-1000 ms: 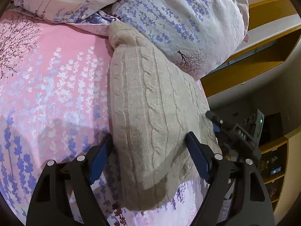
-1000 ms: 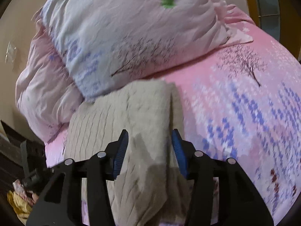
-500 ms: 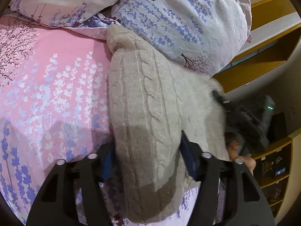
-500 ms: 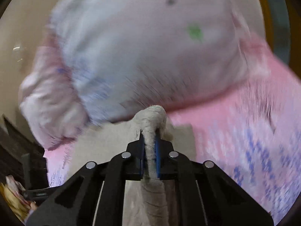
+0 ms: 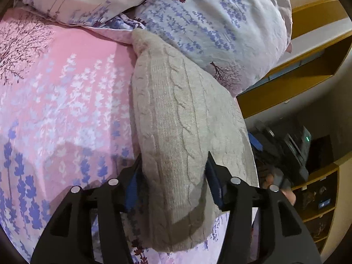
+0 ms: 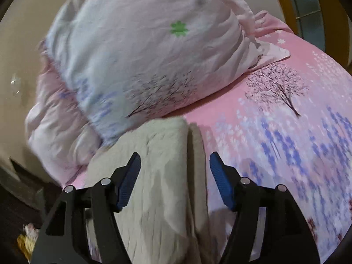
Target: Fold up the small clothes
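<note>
A beige cable-knit sweater point(image 5: 187, 132) lies folded on the bed point(image 5: 61, 101), its far end touching the floral pillow point(image 5: 220, 22) at the head of the bed, its near end at the bed's edge; the left gripper point(image 5: 173, 176) has its blue-padded fingers point(image 5: 212, 182) pressed against both sides of a raised fold of the knit, grasping it; the right gripper point(image 6: 175, 176) hovers over the same sweater point(image 6: 158, 154) with its fingers point(image 6: 219, 178) spread apart, released, nothing between them; a wooden shelf point(image 5: 297, 70) stands beyond the bed's edge.
</note>
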Demonstrator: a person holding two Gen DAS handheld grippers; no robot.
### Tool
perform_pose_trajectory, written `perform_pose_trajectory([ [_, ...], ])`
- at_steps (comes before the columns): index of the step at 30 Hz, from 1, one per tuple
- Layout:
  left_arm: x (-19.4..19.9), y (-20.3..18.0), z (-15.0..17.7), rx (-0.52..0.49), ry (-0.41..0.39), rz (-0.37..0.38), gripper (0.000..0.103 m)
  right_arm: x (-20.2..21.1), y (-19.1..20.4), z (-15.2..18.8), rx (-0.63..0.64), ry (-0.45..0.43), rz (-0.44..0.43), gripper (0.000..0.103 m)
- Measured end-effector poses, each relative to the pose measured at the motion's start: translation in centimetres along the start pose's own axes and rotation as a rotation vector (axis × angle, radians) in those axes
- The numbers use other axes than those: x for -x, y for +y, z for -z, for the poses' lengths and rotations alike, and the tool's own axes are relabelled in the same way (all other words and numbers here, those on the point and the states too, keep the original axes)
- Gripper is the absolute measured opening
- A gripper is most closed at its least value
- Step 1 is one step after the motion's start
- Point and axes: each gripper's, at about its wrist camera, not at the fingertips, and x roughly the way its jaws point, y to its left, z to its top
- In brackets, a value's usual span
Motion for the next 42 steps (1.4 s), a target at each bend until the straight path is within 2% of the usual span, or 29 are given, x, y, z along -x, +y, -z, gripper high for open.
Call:
perform_pose_trajectory([
  [1,0.1,0.0,0.1,-0.002,-0.001,-0.005,0.058,1.1,-0.2,0.8,0.013,0.012,-0.005,0.063],
  [3,-0.2,-0.1,0.0,-0.001,-0.002,-0.006,0.06,2.0,-0.4,1.7,0.026,0.035,-0.016,0.051],
  [6,-0.6,-0.2,0.0,0.001,-0.003,-0.006,0.06,2.9,-0.6,3.9,0.048,0.082,-0.015,0.043],
  [11,0.6,0.0,0.8,-0.022,-0.008,-0.029,0.062,3.1,-0.2,6.8,0.071,0.116,-0.049,0.041],
  [16,0.9,-0.5,1.4,-0.048,-0.013,-0.06,0.063,2.6,0.0,7.9,0.08,0.14,-0.067,0.041],
  [17,0.9,-0.6,1.5,-0.051,-0.013,-0.065,0.063,2.4,0.1,8.0,0.083,0.144,-0.068,0.035],
  [18,0.9,-0.7,1.6,-0.054,-0.014,-0.07,0.063,2.2,0.1,8.2,0.087,0.153,-0.071,0.019],
  [19,0.9,-0.8,1.7,-0.056,-0.014,-0.073,0.063,1.9,0.3,8.4,0.093,0.161,-0.069,0.011],
  [21,0.8,-1.0,1.9,-0.063,-0.014,-0.077,0.062,2.1,0.6,8.2,0.111,0.122,-0.043,0.008],
  [23,0.9,-1.2,2.1,-0.072,-0.016,-0.082,0.057,3.1,1.1,7.5,0.128,0.056,-0.032,0.008],
  [26,0.9,-1.3,2.2,-0.074,-0.017,-0.075,0.056,5.3,2.1,6.2,0.153,-0.045,-0.032,0.007],
  [28,0.8,-1.3,2.2,-0.076,-0.017,-0.075,0.057,5.8,2.6,5.8,0.176,-0.07,-0.011,0.007],
  [30,0.7,-1.2,2.2,-0.072,-0.014,-0.076,0.057,4.7,2.0,6.1,0.179,-0.032,0.04,0.007],
  [32,0.5,-1.2,2.2,-0.07,-0.011,-0.072,0.057,2.6,0.3,6.9,0.139,0.047,0.101,0.007],
  [34,0.5,-1.4,2.3,-0.087,-0.009,-0.087,0.059,1.7,-0.9,7.6,0.092,0.081,0.089,0.008],
  [38,0.3,-2.1,2.4,-0.122,-0.011,-0.117,0.061,1.7,-0.9,7.8,0.085,0.077,0.084,0.011],
  [40,0.2,-2.3,2.4,-0.134,-0.011,-0.125,0.062,1.6,-0.7,7.7,0.092,0.086,0.092,0.016],
  [42,-0.1,-2.7,2.4,-0.148,-0.01,-0.137,0.064,1.7,-0.7,7.6,0.081,0.087,0.093,0.029],
])
